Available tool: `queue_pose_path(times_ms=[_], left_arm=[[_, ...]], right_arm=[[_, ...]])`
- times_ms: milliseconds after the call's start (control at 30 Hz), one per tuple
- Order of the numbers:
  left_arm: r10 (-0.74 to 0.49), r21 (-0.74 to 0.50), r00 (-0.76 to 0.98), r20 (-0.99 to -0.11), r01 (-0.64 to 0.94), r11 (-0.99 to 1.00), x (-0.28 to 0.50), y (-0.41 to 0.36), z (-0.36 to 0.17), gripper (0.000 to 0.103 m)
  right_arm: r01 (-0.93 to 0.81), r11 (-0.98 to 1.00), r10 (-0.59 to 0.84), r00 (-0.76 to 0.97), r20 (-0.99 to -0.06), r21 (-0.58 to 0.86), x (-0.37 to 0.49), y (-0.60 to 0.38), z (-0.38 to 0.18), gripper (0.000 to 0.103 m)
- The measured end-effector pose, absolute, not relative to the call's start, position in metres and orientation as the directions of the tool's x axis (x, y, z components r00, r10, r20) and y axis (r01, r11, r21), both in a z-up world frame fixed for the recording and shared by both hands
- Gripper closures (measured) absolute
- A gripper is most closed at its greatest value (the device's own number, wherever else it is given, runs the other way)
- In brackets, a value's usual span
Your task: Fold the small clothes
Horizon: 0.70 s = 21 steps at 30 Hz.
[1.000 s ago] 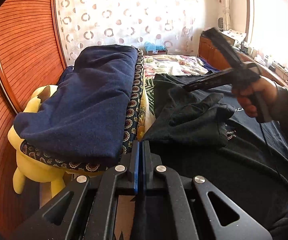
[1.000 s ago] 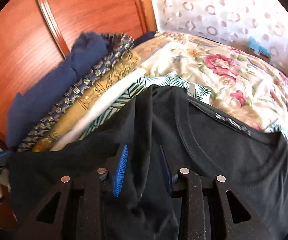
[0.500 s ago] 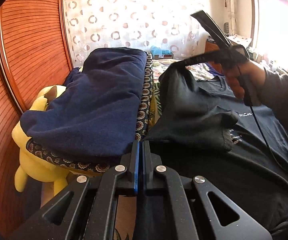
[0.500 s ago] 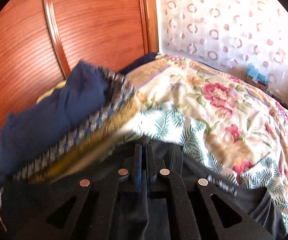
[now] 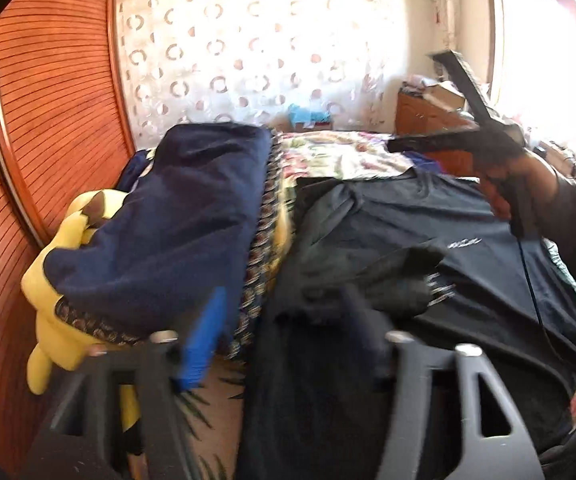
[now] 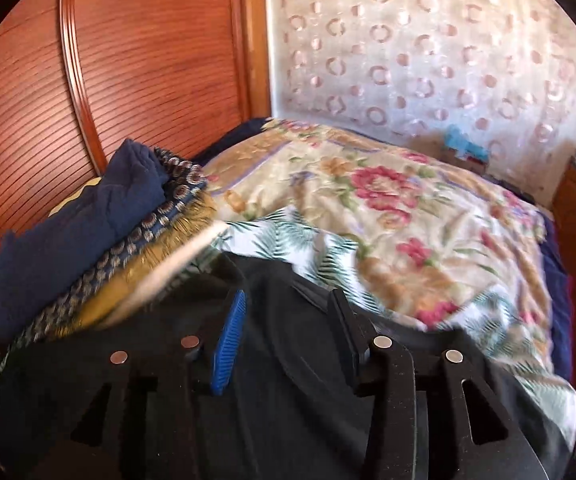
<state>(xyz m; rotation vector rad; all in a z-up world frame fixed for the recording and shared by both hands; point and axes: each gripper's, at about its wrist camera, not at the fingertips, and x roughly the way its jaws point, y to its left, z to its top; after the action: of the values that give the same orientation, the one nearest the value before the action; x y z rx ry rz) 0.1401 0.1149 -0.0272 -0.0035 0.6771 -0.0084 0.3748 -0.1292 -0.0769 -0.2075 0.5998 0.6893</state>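
- Floral bed cover [image 6: 388, 208] below a ribbed wooden panel [image 6: 147, 48] carries my work; a stack of folded clothes [image 5: 183, 216] sits by the panel.
- Black T-shirt [image 5: 428, 240] lies flat directly beneath and ahead of both tongs, its long axis running away from me, collar at the far end.
- Left tongs [image 5: 283, 336] have just been opening: jaws spread, pinching nothing, nearest the rumpled sleeve fold.
- Right tongs [image 6: 288, 328], also just opening, hover empty nearer the collar.
- Only the left view shows the yellow plush toy [image 5: 55, 312]; only the right shows the collar edge.
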Motion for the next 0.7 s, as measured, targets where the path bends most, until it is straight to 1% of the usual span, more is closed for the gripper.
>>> queue_pose_path(times_ms=[33,100,200,400,500,533,567,700], left_arm=[[-0.019,-0.013,0.778,-0.628,0.014,1.0,0.142,0.111,-0.027,0.02],[-0.053,-0.026,0.774,-0.631,0.046,0.999,0.149,0.101,-0.027,0.02],[-0.073,-0.012,0.768,-0.637,0.084,0.996,0.159,0.08,-0.028,0.02],[-0.123,-0.007,0.738,-0.663,0.159,0.987,0.179,0.041,-0.038,0.02],[-0.146,-0.015,0.72,-0.679,0.185,0.983,0.188,0.026,-0.044,0.02],[-0.154,-0.02,0.713,-0.684,0.192,0.981,0.191,0.022,-0.045,0.02],[-0.165,-0.027,0.705,-0.689,0.203,0.979,0.193,0.018,-0.047,0.02],[-0.196,-0.037,0.676,-0.711,0.242,0.97,0.208,-0.006,-0.053,0.02]], right_arm=[[-0.644,0.765,0.536,0.619,-0.574,0.02,0.368,-0.142,-0.074,0.058],[-0.619,0.785,0.53,0.646,-0.55,0.03,0.343,-0.175,-0.068,0.058],[-0.572,0.82,0.499,0.687,-0.528,0.03,0.305,-0.22,-0.067,0.058],[-0.444,0.895,0.399,0.75,-0.528,0.046,0.247,-0.297,-0.078,0.058],[-0.363,0.931,0.322,0.775,-0.543,0.034,0.219,-0.336,-0.092,0.052],[-0.346,0.937,0.309,0.773,-0.554,0.04,0.214,-0.344,-0.097,0.045],[-0.319,0.946,0.292,0.772,-0.564,0.054,0.208,-0.356,-0.105,0.04],[-0.202,0.973,0.228,0.771,-0.595,0.111,0.185,-0.392,-0.13,0.039]])
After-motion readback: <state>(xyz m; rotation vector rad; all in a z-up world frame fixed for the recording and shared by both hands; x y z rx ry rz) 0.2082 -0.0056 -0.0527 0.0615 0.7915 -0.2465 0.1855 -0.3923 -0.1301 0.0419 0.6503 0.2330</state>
